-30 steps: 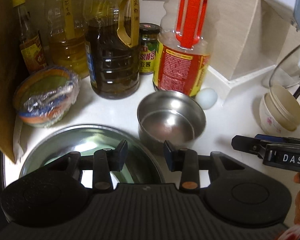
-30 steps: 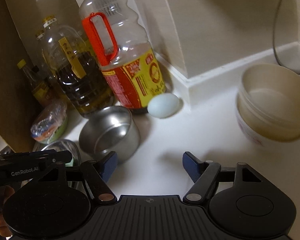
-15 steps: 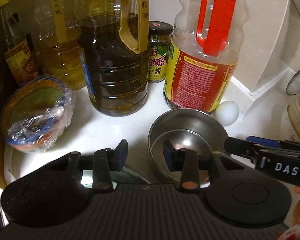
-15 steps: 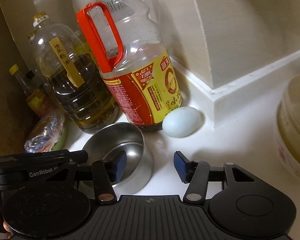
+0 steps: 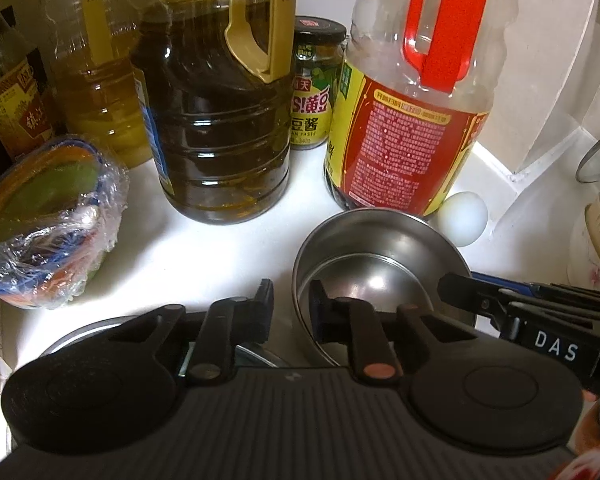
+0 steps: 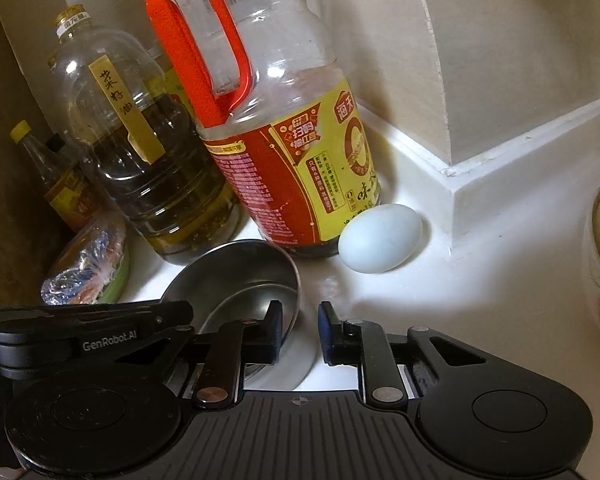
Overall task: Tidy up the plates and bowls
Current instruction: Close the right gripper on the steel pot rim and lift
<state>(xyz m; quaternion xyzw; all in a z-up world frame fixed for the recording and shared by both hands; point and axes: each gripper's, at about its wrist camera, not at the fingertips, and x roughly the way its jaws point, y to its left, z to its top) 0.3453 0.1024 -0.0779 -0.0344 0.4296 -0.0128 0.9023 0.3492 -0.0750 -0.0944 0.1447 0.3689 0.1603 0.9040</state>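
Note:
A small steel bowl stands on the white counter in front of the red-handled bottle; it also shows in the right wrist view. My left gripper straddles the bowl's left rim, one finger inside and one outside, jaws narrowed around the wall. My right gripper straddles the bowl's right rim the same way, jaws narrowed. Stacked cream bowls stand at the right edge. A plastic-wrapped bowl sits at the left.
Oil bottles, a red-handled bottle, a sauce jar and a small bottle crowd the back. A pale egg lies beside the steel bowl. A glass lid lies under my left gripper.
Both grippers moved forward and down onto the steel bowl. Both jaws narrowed around opposite sides of its rim.

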